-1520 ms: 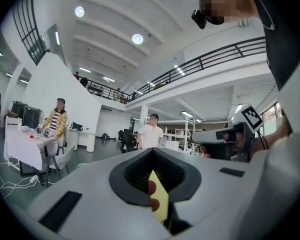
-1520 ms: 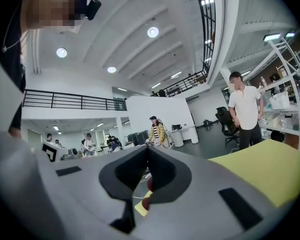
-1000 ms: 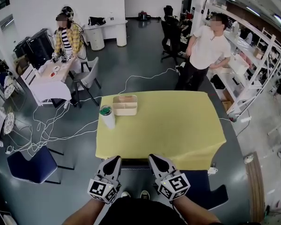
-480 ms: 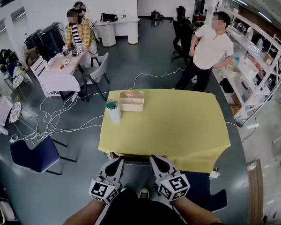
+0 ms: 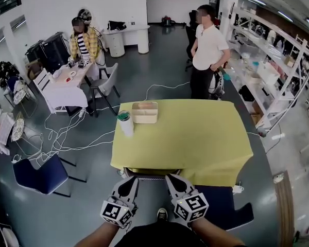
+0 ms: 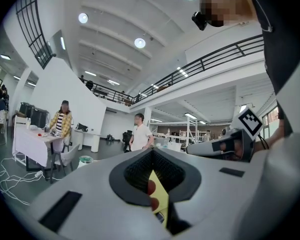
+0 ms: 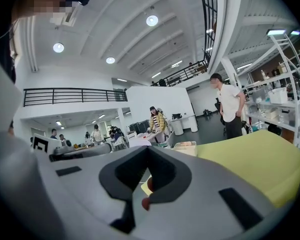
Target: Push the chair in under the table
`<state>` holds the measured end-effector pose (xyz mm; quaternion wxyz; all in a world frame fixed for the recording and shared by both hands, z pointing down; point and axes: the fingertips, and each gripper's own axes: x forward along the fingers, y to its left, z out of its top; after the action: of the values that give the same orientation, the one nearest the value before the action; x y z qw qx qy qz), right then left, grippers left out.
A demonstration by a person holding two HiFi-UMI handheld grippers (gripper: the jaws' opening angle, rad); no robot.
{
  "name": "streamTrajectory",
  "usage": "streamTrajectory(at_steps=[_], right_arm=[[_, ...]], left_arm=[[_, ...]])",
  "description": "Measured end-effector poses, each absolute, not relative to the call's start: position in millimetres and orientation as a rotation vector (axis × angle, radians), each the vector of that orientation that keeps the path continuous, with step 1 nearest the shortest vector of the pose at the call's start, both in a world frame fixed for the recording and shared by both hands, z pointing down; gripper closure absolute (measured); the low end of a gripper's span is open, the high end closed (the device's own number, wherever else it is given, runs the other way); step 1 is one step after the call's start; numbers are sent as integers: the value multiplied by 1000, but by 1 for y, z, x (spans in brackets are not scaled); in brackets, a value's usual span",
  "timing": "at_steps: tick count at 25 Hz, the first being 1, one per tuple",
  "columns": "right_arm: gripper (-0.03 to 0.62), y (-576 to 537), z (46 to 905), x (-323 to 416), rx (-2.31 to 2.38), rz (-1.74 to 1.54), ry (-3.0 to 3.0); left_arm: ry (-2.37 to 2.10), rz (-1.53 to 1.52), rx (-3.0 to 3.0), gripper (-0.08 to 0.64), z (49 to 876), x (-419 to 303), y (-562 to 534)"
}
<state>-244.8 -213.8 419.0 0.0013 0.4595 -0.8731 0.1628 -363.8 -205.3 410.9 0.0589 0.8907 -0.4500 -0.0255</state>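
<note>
the chair [image 5: 152, 173] is tucked under the near edge of the yellow-clothed table [image 5: 195, 138], with only its dark back rail showing. the left gripper [image 5: 132, 180] and right gripper [image 5: 170, 178] point at that rail side by side, jaws pressed together on nothing. whether they touch it is unclear. their cubes carry black-and-white square markers.
</note>
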Motion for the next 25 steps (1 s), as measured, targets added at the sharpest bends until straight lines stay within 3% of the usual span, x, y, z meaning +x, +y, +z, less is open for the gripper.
streamTrajectory(at_steps=[25], right_arm=[[580,24,417,-355,1487,517,-2674]], left_arm=[[-1354,-86,2616,552,417,-484,29]])
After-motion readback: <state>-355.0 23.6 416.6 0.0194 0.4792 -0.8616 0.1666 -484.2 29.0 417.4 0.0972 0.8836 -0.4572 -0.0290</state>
